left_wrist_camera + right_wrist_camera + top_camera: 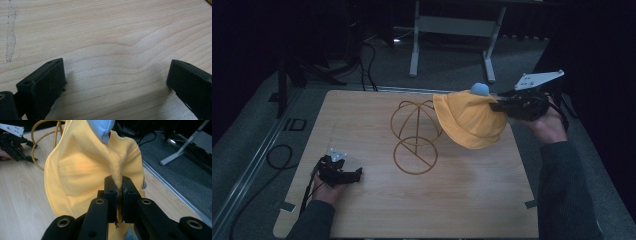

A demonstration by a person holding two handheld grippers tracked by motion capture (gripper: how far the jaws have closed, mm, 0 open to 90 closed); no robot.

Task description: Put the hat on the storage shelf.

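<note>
We hold the yellow hat (469, 122) aloft just right of the wire stand (414, 135), a fold pinched in our right gripper (119, 192) — soft, light cloth, best gripped at the crown — while our left gripper (115, 82) rests wide open on the counter (462, 200).

left gripper (343, 175): black body, two blocky matt jaws with small screw holes, pale three-cornered plate on top, black cable trailed at 7 o'clock | right gripper (119, 192): black linked arms, brass-ringed rivet holes, white drilled plate seen at 12 o'clock in the high view | sleeves (564, 190): dark grey, long, worn on both forearms
</note>
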